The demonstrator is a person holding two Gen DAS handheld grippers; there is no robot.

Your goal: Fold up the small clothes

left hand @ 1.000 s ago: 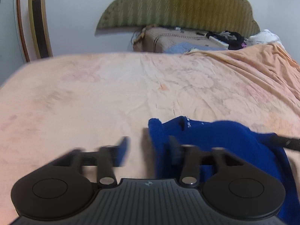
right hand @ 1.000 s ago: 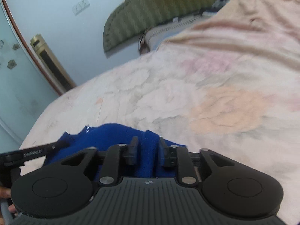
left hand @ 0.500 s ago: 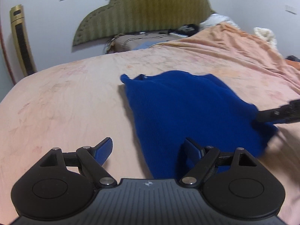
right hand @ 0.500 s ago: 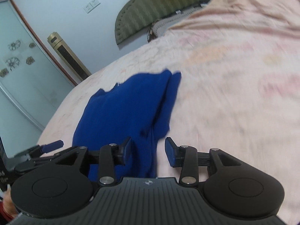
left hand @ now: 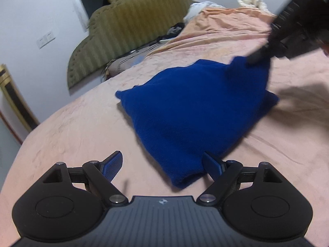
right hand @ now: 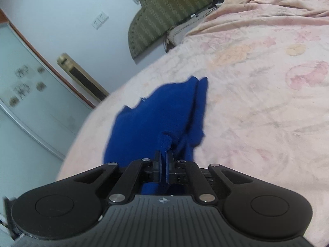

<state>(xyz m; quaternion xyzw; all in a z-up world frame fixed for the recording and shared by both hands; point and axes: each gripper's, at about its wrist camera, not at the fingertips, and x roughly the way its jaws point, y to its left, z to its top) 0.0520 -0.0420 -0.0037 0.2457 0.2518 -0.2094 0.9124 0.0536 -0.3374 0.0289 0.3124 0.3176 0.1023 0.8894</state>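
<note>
A dark blue knitted garment (left hand: 195, 113) lies spread on the pink flowered bed sheet (left hand: 72, 135). My left gripper (left hand: 163, 161) is open just above the sheet at the garment's near end. The cloth's near corner lies between its blue fingers (left hand: 112, 165), beside the right one, and neither pad presses on it. My right gripper (right hand: 163, 157) is shut on a raised fold of the blue garment (right hand: 160, 113) at its edge. In the left wrist view the right gripper (left hand: 258, 56) pinches the garment's far right corner and lifts it slightly.
A green ribbed headboard (left hand: 131, 26) stands against the white wall, with a pillow (left hand: 123, 63) below it. A rumpled orange blanket (left hand: 226, 22) is heaped at the bed's far right. A gold-framed panel (right hand: 82, 78) and a glass sliding door (right hand: 24, 94) stand to the left.
The right gripper has closed on the garment's edge. The left gripper has let go, drawn back to the garment's near end and rolled, and the garment now lies spread out.
</note>
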